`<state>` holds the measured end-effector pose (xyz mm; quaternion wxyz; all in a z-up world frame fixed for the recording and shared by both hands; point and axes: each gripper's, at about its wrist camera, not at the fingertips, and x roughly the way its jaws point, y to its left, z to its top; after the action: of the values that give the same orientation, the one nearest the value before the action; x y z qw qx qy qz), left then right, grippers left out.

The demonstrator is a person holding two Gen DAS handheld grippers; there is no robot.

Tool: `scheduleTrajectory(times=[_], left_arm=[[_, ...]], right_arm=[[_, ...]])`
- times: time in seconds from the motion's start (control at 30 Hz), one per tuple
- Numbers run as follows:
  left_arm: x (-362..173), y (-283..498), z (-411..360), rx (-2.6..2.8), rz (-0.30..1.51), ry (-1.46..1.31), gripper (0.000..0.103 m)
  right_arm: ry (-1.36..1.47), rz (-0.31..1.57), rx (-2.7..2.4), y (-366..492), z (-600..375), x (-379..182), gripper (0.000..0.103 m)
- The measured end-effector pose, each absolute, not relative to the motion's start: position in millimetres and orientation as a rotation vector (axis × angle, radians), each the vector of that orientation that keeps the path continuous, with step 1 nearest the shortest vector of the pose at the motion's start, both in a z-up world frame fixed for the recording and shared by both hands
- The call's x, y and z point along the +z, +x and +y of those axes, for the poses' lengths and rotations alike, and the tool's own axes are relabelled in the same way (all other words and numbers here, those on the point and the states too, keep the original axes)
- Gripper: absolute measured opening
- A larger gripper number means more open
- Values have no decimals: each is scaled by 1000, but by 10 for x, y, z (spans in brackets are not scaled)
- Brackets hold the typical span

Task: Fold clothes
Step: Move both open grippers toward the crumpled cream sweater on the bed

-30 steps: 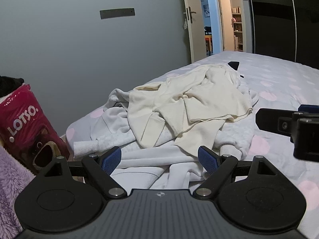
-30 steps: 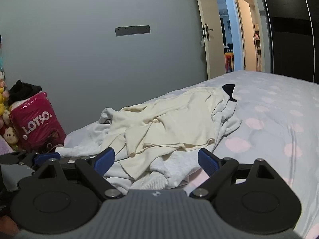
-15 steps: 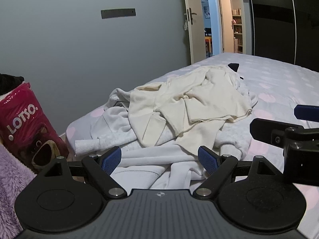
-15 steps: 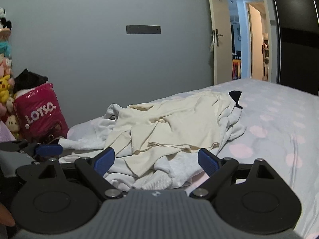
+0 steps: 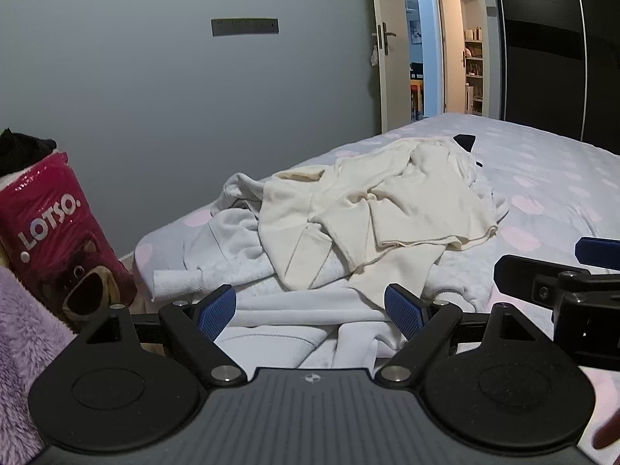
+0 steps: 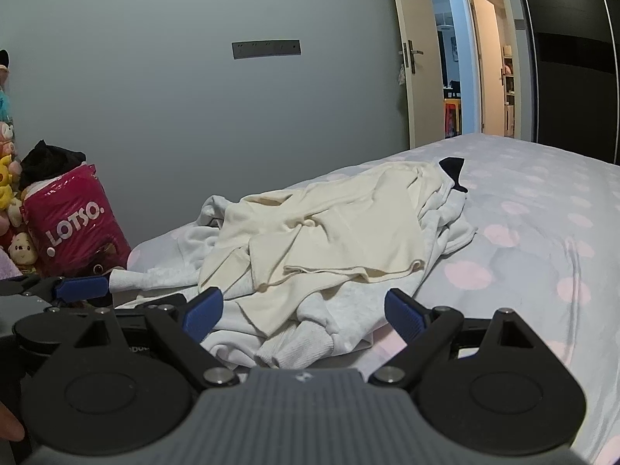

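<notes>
A cream top (image 5: pixel 387 209) lies crumpled on a white sweatshirt (image 5: pixel 240 248) in a heap on the bed; it also shows in the right wrist view (image 6: pixel 329 232), over the sweatshirt (image 6: pixel 348 310). A small black garment (image 6: pixel 451 166) pokes out at the heap's far end. My left gripper (image 5: pixel 310 310) is open and empty, just before the heap's near edge. My right gripper (image 6: pixel 302 310) is open and empty, over the sweatshirt's ribbed cuff (image 6: pixel 306 345). Each gripper shows at the edge of the other's view.
The bed (image 6: pixel 542 232) has a pale sheet with pink dots. A red LOTSO bag (image 5: pixel 54 240) and plush toys (image 6: pixel 15 232) stand at the left by the grey wall. An open door (image 6: pixel 484 69) is at the back right. A purple fluffy fabric (image 5: pixel 23 329) lies at the left.
Both grippers have drifted slightly; the right gripper has moved in closer beside the left. The jaws stay open and the clothes have not moved.
</notes>
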<state>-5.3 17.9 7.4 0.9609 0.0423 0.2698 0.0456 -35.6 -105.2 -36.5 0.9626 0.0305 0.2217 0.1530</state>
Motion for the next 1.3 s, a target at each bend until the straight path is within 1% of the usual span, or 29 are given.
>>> scheduleTrajectory(times=[0.57, 1.17, 1.27, 1.3], left_arm=[[41, -38, 153, 93, 569, 99, 84], [-21, 50, 197, 73, 644, 92, 84], [3, 116, 217, 50, 662, 81, 82], [25, 160, 225, 42, 668, 78, 80]], right_arm=[[45, 467, 299, -327, -1037, -417, 92], [40, 511, 295, -263, -1001, -486, 92], [28, 513, 295, -244, -999, -476, 92], [26, 520, 293, -223, -998, -477, 92]])
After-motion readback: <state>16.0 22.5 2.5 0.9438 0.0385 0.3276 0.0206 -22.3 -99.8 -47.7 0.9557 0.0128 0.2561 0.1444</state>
